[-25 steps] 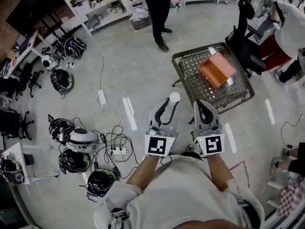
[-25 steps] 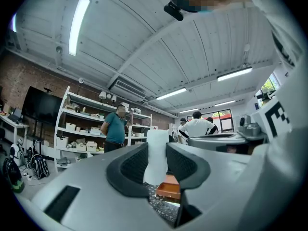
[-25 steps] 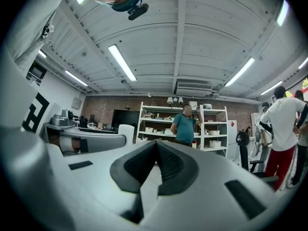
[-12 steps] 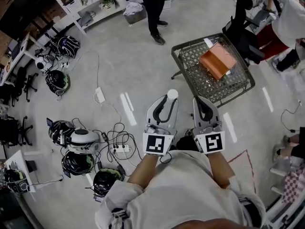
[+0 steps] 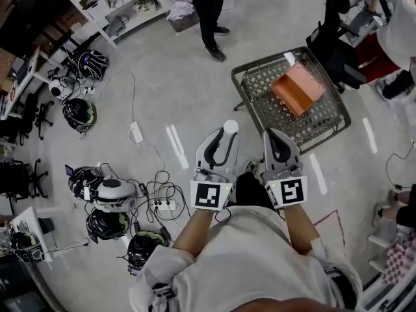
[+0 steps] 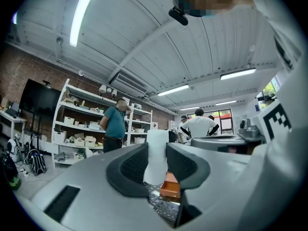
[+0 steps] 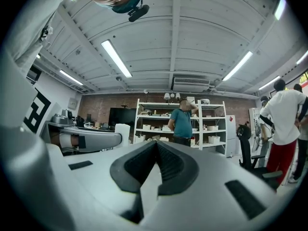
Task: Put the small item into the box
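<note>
A small white item (image 5: pixel 230 126) sticks out between the fingertips of my left gripper (image 5: pixel 224 132), which is shut on it in mid-air above the floor. In the left gripper view the white item (image 6: pixel 156 154) stands upright between the dark pads. The orange box (image 5: pixel 298 88) lies in a wire mesh cart (image 5: pixel 255 108) ahead and to the right; in the left gripper view the orange box (image 6: pixel 170 186) shows just below the jaws. My right gripper (image 5: pixel 273 135) hangs beside the left one, shut, nothing in it. In the right gripper view, my right gripper (image 7: pixel 156 150) has its pads pressed together.
A person in dark trousers (image 5: pixel 207 12) stands beyond the cart. Helmets (image 5: pixel 107 194) and cables with a power strip (image 5: pixel 161 205) litter the floor at left. A black office chair (image 5: pixel 335 38) and another person (image 5: pixel 396 31) are at right. Shelves (image 5: pixel 123 5) line the back.
Both grippers have drifted slightly left in the head view and keep their grip. The cart and box stay about where they were.
</note>
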The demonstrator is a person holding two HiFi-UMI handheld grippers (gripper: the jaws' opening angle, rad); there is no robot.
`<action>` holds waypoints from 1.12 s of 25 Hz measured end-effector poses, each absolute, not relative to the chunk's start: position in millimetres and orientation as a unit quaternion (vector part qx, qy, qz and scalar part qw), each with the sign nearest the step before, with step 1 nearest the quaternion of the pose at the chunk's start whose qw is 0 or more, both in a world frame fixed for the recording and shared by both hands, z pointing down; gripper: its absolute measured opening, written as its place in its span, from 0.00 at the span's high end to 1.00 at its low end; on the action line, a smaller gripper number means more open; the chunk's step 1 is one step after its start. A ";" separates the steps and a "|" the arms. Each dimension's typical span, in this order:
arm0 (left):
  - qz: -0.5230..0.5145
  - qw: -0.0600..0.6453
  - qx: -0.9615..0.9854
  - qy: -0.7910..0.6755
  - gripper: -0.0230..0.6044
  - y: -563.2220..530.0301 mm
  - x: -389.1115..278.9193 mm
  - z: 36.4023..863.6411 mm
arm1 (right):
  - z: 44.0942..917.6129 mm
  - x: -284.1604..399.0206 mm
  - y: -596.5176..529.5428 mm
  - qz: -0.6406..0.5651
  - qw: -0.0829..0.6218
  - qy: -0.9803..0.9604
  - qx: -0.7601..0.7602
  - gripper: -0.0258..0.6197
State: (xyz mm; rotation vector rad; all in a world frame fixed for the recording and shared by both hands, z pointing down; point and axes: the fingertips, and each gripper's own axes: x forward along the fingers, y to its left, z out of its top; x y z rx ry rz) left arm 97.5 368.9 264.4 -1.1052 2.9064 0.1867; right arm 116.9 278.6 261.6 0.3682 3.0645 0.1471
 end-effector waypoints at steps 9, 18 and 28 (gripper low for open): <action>0.019 -0.003 -0.361 0.932 0.77 289.4 19.5 261.7 | 262.4 36.0 199.4 0.009 0.033 0.991 0.127 0.96; -0.015 -0.018 -0.423 0.906 0.77 206.9 -13.6 267.4 | 261.7 9.4 122.7 -0.022 0.045 0.995 0.081 0.96; -0.023 -0.031 -0.479 0.877 0.77 122.9 -43.4 271.3 | 275.4 8.6 41.4 -0.029 0.026 0.999 0.003 0.96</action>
